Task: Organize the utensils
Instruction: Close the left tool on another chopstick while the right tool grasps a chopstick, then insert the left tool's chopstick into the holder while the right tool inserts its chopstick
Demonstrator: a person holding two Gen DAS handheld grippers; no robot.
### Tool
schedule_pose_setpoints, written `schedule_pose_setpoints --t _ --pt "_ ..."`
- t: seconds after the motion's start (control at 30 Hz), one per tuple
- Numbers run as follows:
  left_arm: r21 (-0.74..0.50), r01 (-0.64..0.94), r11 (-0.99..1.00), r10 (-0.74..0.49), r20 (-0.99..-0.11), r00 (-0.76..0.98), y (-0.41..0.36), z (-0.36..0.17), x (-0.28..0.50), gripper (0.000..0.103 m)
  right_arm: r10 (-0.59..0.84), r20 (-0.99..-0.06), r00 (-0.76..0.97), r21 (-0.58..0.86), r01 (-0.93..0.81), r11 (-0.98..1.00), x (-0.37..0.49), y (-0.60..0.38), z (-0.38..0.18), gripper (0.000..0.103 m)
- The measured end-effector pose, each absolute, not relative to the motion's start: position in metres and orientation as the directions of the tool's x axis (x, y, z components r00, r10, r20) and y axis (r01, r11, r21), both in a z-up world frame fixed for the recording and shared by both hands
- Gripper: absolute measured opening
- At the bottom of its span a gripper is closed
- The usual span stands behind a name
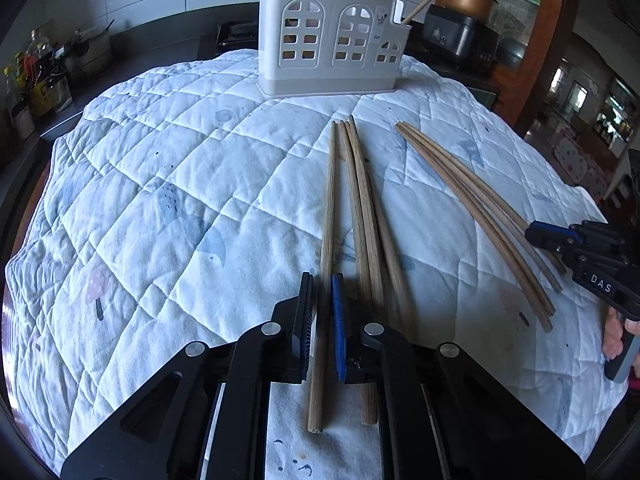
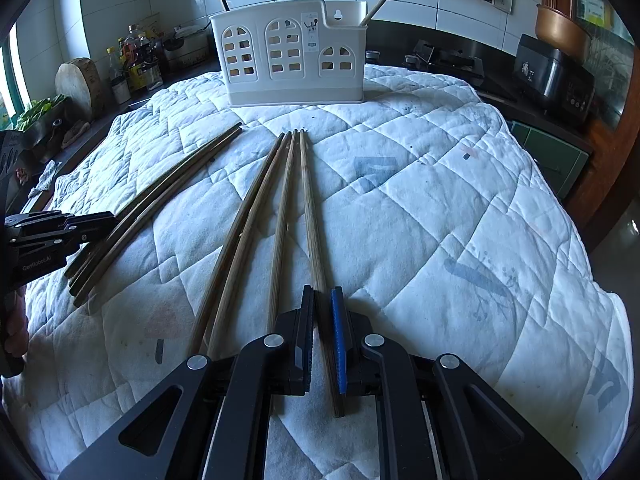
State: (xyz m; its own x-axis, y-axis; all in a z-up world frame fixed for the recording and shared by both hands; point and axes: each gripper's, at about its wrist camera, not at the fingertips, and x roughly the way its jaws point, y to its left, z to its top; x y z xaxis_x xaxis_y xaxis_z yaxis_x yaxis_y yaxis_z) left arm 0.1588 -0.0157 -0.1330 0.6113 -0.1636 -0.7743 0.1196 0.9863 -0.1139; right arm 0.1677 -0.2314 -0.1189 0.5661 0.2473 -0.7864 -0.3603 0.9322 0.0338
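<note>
Two groups of wooden chopsticks lie on a white quilted cloth (image 1: 160, 168). In the left wrist view my left gripper (image 1: 322, 292) is shut on the leftmost chopstick (image 1: 329, 216) of the near group, beside several others (image 1: 362, 200). A second group (image 1: 472, 200) lies to the right, where the right gripper (image 1: 560, 240) shows. In the right wrist view my right gripper (image 2: 322, 300) is shut on the rightmost chopstick (image 2: 310, 208) of its group (image 2: 256, 216); the other group (image 2: 160, 200) and the left gripper (image 2: 60, 228) lie to the left. A white utensil holder (image 1: 332, 36) (image 2: 292, 52) stands at the far end with a chopstick in it.
A dark counter runs behind the cloth with bottles and jars (image 2: 132, 60) at the left, a round wooden block (image 2: 78, 80), and a black rice cooker (image 2: 556, 76) at the right. The cloth drops off at the right edge (image 2: 592, 280).
</note>
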Motion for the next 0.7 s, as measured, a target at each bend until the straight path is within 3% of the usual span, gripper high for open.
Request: schedule_pose_setpoints --t 0.33,0.7 --pt "-0.128 0.114 0.985 -0.172 -0.730 0.661 -0.018 -0.113 0.149 0.005 0.242 -0.756 0.609 0.017 -0.351 0.936 0.156 -0.232 -0.105 0.008" --pt "-0.218 0.127 0.968 -0.239 -0.627 0.742 -0.002 -0.076 0.135 0.005 0.283 -0.642 0.712 0.012 -0.359 0.933 0.147 -0.227 -0.038 0.008"
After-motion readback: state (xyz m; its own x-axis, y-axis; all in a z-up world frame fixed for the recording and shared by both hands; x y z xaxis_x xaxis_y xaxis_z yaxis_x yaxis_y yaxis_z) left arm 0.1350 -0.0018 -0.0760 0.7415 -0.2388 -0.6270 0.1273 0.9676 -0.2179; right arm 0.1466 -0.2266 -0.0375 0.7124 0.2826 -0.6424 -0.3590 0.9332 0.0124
